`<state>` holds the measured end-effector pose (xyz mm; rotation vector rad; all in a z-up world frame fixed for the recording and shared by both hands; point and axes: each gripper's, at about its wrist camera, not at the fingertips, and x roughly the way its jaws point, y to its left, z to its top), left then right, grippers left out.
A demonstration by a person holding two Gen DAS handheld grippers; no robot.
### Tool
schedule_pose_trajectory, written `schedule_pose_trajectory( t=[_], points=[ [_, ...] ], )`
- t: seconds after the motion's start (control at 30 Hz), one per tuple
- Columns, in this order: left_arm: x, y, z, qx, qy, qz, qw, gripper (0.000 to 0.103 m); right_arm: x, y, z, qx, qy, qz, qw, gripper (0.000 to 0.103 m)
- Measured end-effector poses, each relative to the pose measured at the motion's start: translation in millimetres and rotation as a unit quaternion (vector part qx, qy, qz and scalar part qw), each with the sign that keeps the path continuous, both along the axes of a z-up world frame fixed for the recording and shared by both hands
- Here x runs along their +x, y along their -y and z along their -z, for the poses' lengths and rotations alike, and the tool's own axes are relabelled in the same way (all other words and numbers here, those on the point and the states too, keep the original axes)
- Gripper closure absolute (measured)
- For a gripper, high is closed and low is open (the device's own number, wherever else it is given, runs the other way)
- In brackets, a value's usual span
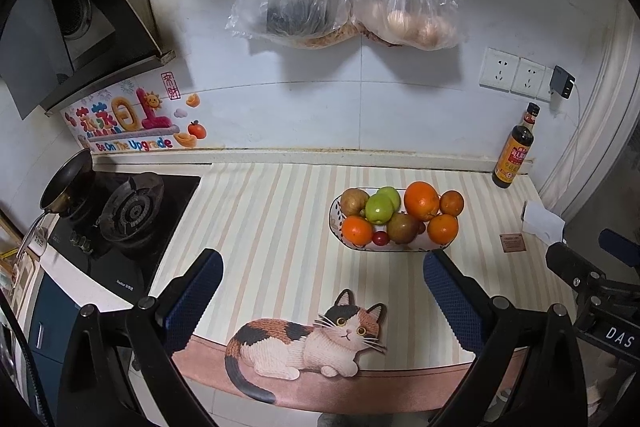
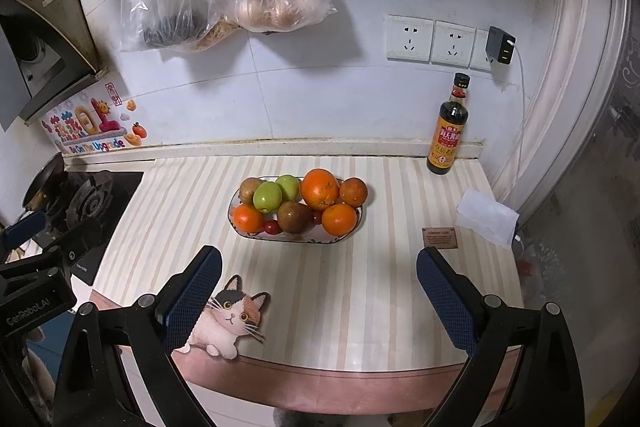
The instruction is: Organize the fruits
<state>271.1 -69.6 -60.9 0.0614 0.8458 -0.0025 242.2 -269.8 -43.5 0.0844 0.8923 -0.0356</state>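
Left gripper (image 1: 322,277) hovering spread, empty. Fruit plate (image 2: 240,227) sitting mid-mat on striped mat (image 2: 360,287), well ahead of both tools. Oranges (image 2: 320,189) looking firm, round, roll-prone; pinching across the middle seems best. Right gripper (image 2: 318,273) waiting agape, empty.

A glossy ceramic bowl (image 2: 240,227) sits on matt striped cloth (image 2: 360,287) (clear crinkled plastic bags (image 2: 176,7) above).

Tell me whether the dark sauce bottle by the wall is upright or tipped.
Upright. The dark glass sauce bottle with the yellow label stands on its base, black cap on top, at the striped counter's back edge.
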Motion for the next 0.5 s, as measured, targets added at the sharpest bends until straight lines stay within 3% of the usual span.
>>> schedule_pose_trajectory(
  t=[0.5],
  points=[
    [-11.3, 4.5, 4.3, 0.004, 0.0, 0.004, 1.0, 0.0, -5.0, 0.5, 6.1, -0.018, -0.009, 0.01, 1.0, 0.003]
  ],
)
